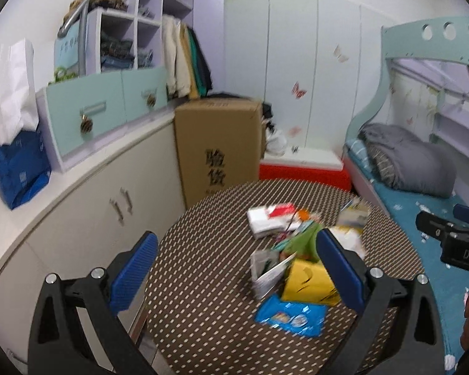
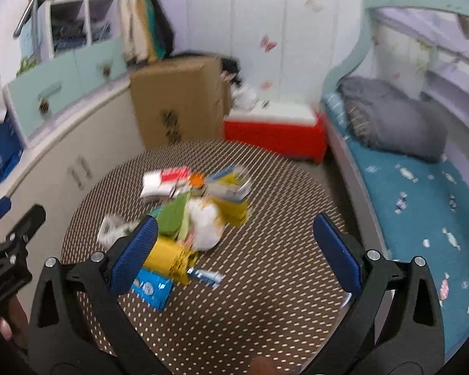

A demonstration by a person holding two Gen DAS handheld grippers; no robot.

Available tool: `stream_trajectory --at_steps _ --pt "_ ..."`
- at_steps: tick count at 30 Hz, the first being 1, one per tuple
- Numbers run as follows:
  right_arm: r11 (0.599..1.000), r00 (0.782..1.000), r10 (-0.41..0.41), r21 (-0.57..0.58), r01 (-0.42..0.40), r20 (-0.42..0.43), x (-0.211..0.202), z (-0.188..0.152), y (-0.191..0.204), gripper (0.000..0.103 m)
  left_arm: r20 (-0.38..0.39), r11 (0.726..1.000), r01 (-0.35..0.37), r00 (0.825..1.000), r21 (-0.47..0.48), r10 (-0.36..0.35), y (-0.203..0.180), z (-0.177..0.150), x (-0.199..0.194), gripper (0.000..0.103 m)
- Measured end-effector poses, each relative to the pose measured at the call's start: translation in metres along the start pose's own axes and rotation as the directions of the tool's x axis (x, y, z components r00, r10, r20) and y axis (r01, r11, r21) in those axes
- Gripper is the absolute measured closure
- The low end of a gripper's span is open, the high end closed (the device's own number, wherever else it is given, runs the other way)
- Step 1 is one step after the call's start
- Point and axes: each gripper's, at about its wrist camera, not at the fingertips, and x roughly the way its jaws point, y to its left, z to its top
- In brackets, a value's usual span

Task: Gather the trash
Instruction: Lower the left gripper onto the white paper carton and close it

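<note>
Left tongs [image 1: 237, 268] wide open, empty, low in frame over the tabletop [image 1: 203, 328]; right tongs [image 2: 236, 250] likewise. Trash pile [image 1: 297, 256] at centre: light, crinkly wrappers, likely slippery. Best pinched at the stiffer yellow box [image 1: 309, 281] edge.

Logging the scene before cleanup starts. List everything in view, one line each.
table: one, round, brown dotted cloth, centre
trash pile: one heap of mixed wrappers and boxes, on the table
yellow box: one, in the pile
blue wrapper: one, near edge of the pile
cardboard box: one, brown, behind the table
red chest: one, white lid, by the wall
bed: one, teal sheet, grey bedding
left gripper: one, blue pads, open
right gripper: one, blue pads, open
</note>
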Motion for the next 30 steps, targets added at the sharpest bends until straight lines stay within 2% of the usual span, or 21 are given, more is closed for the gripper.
stream_trajectory --at_steps 5,10,20,25,27,28,29,30 --pt "0.996 0.991 0.078 -0.041 -0.082 -0.106 0.043 -0.015 0.016 0.006 -0.076 1.0 -0.017 0.997 0.006 0.018 0.016 -0.021 0.024 0.004" --pt "0.983 0.973 0.135 -0.094 -0.155 -0.187 0.081 -0.032 0.035 0.006 -0.126 1.0 -0.006 0.992 0.024 0.009 0.021 -0.033 0.043 0.004" --pt "0.982 0.963 0.121 -0.111 -0.151 -0.241 0.1 -0.047 0.03 0.006 -0.209 0.982 0.129 0.973 0.137 -0.099 -0.01 -0.048 0.107 0.004" --pt "0.978 0.962 0.141 -0.118 -0.172 -0.234 0.101 -0.047 0.027 0.006 -0.211 0.968 0.211 0.961 0.134 -0.181 -0.016 -0.045 0.133 0.006" --pt "0.972 0.959 0.163 -0.128 -0.196 -0.231 0.105 -0.044 0.031 0.006 -0.227 0.961 0.246 0.95 0.128 -0.213 -0.017 -0.045 0.141 0.031" --pt "0.968 0.957 0.174 -0.137 -0.209 -0.232 0.109 -0.043 0.034 0.006 -0.249 0.953 0.279 0.937 0.115 -0.244 -0.018 -0.046 0.147 0.051" --pt "0.966 0.955 0.18 -0.143 -0.216 -0.235 0.112 -0.041 0.036 0.006 -0.262 0.952 0.288 0.931 0.103 -0.253 -0.017 -0.047 0.151 0.059" --pt "0.961 0.952 0.193 -0.148 -0.232 -0.236 0.115 -0.04 0.039 0.006 -0.262 0.953 0.289 0.93 0.094 -0.257 -0.016 -0.047 0.153 0.059"
